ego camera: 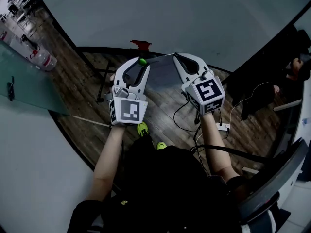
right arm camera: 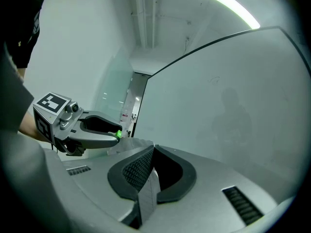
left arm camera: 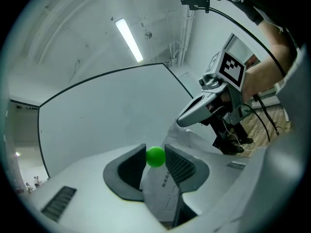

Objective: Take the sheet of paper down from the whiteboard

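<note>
Sheet of paper (ego camera: 163, 73): held clear of the whiteboard (ego camera: 170, 13) and spanned between the two grippers.
Left gripper (left arm camera: 155, 153): clamped on a green magnet (ego camera: 142, 61), with one edge of the sheet caught beside it.
Right gripper (right arm camera: 149, 153): pinched tight on the opposite edge.
Step in hand: judged to be the carrying of the freed sheet away from the board.
Care advised: both hands are best moved together at matching pace, so the paper is neither torn nor buckled.
Risk: the round magnet may be squeezed out if the left grip is tilted.

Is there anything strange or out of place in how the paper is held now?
Yes. The left tool grips a green ball at its tips, with the sheet of paper passing between its jaws below. The sheet looks rumpled near the right tool.
</note>
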